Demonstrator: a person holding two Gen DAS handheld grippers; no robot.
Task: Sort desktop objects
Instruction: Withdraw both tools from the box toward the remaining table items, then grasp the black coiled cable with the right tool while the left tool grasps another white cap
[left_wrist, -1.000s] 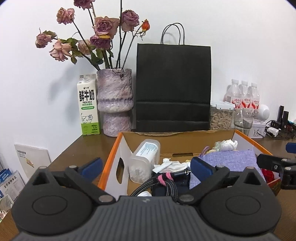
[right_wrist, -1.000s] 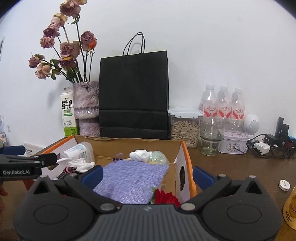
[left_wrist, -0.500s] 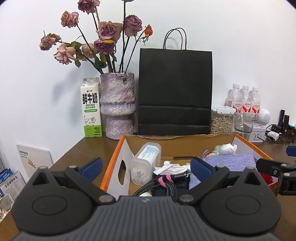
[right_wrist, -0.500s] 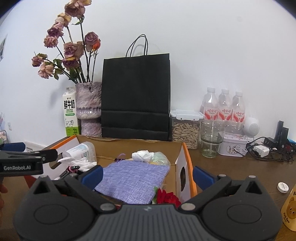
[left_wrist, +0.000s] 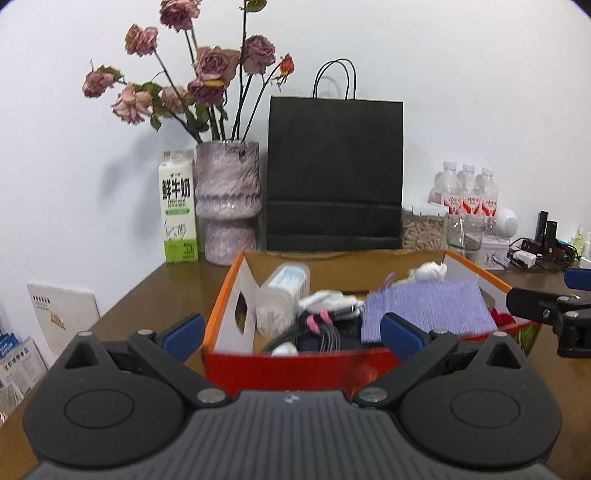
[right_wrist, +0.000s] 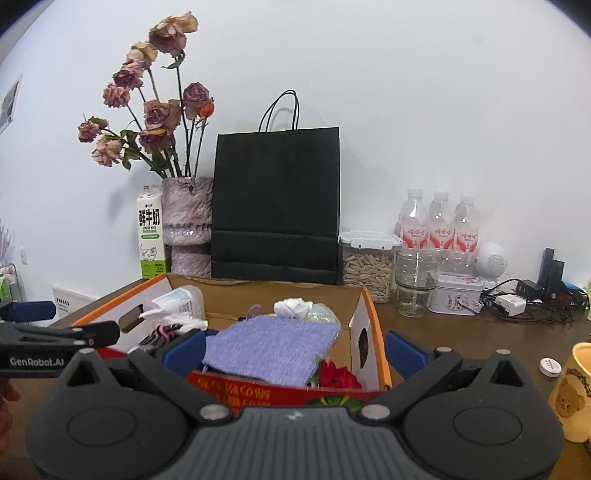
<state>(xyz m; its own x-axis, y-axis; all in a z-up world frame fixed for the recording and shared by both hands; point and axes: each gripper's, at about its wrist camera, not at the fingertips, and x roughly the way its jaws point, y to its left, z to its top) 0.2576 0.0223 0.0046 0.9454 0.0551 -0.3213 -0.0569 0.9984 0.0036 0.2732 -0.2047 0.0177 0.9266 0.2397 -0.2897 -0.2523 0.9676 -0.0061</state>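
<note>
Here the left gripper (left_wrist: 291, 334) and right gripper (right_wrist: 295, 350) both hang spread and empty at the near edge of the box (right_wrist: 373, 321); neither touches it. A purple cloth (right_wrist: 273, 347) lies in the box's right half; a bottle (left_wrist: 282, 297) leans at far left.

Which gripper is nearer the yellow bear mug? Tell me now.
Right. The right gripper has the yellow bear mug just off its right side; the left gripper sits across the cardboard box, farther away.

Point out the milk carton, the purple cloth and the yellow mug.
milk carton (left_wrist: 178, 206), left wrist view, on its printed front face.
purple cloth (right_wrist: 271, 345), right wrist view, on the middle of its weave.
yellow mug (right_wrist: 576, 391), right wrist view, on its side wall.
</note>
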